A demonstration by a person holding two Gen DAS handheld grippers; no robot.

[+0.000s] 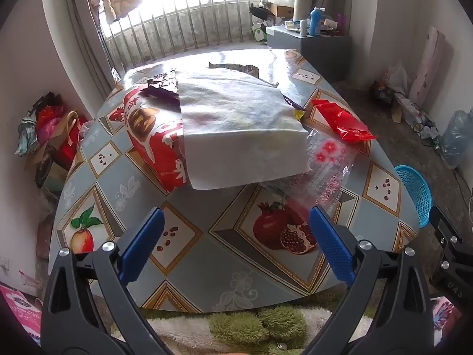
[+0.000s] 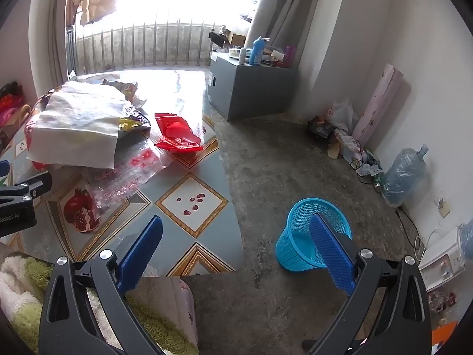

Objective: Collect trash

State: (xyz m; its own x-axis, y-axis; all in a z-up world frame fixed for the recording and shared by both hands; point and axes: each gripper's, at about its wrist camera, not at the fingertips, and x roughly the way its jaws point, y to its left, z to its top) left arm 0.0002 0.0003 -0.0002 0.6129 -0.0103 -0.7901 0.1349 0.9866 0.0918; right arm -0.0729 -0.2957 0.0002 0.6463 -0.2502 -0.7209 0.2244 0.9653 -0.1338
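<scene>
Worktop [image 1: 189, 254] carries the trash: white paper sheet [image 1: 239, 130] over a red snack bag [image 1: 153, 136], clear flowered bag [image 1: 325, 165] near-right, red wrapper [image 1: 340, 121] far-right. Blue basket [image 2: 310, 233] on floor, right. Left tool [image 1: 235, 236] and right tool [image 2: 236, 242] both released, holding nothing.

"Robot.AI" on the left hand-held gripper [image 2: 17, 204]; wrapper print unreadable
</scene>
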